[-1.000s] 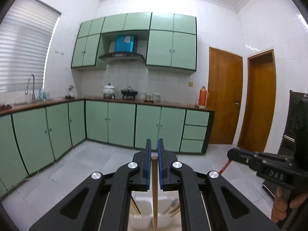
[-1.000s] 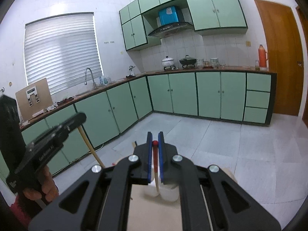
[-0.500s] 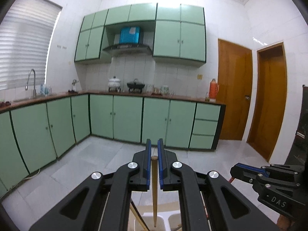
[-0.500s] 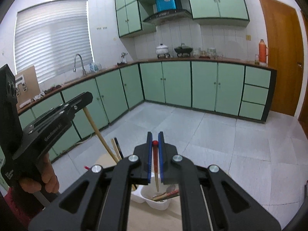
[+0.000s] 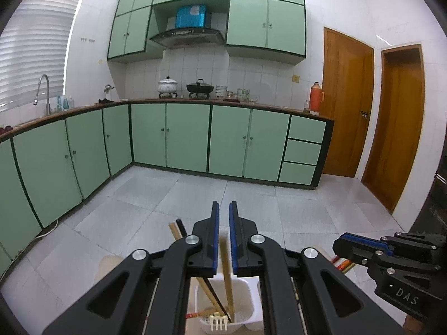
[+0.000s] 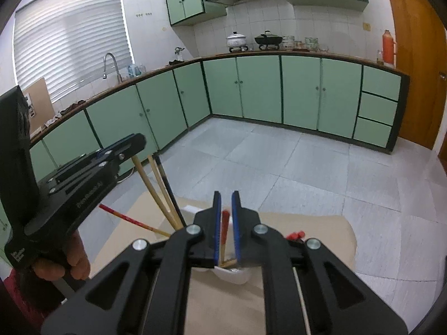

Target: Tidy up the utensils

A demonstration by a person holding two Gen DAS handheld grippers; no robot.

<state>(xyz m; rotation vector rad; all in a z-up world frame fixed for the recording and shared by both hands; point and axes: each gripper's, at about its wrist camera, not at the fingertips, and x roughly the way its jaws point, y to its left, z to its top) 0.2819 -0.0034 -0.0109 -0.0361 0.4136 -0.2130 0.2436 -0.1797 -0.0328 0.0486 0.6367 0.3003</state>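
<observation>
1. Kitchen: green cabinets [image 5: 184, 136] along two walls, grey tiled floor [image 5: 173, 195], two wooden doors [image 5: 346, 100] on the right.
2. Cardboard-covered table [image 6: 307, 231] below both grippers; a white utensil caddy [image 5: 245, 304] stands on it.
3. Left gripper [image 5: 223, 215]: jaws opening, a narrow gap showing. A plain wooden chopstick [image 5: 226, 276] stands between the pads, blurred, its lower end inside the caddy; pads no longer appear to press it.
4. Right gripper [image 6: 226, 203]: jaws also opening. A red-tipped chopstick [image 6: 224, 231] sits in the gap above the caddy, blurred, seemingly loose of the pads.
5. In the caddy: two leaning chopsticks, one pale [image 5: 195, 265] and one dark [image 6: 167, 184]; a cream fork [image 5: 218, 321] with tines up.
6. A red-ended chopstick [image 6: 125, 217] lies slanting at the caddy's left side.
</observation>
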